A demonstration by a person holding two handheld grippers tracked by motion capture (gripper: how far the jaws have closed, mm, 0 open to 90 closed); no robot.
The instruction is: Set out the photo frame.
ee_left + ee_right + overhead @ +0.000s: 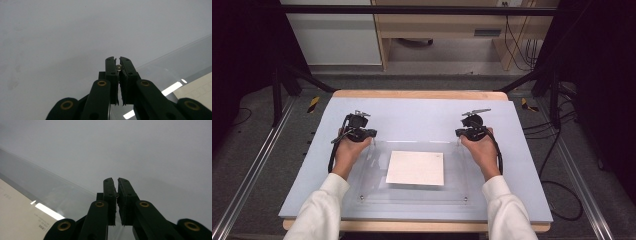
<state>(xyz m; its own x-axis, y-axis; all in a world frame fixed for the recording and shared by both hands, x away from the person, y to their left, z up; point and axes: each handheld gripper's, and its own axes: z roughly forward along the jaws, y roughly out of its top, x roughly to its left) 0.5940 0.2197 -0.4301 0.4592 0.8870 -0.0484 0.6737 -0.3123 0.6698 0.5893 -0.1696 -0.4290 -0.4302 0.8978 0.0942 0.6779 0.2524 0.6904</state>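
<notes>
Two tongs, left tongs [357, 121] and right tongs [474, 121], closed at the far corners of a clear acrylic sheet [377, 190] on the grey worktop [422, 117]. A white paper [416, 168] lies under the sheet; its print is unreadable.

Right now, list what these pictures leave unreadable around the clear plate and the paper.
- Print on the paper: right gripper view, too small and blurred.
- Small metal piece between the left gripper jaws: left gripper view, mostly hidden by them.
- Clear plate far corners: high view, behind the hands.
</notes>
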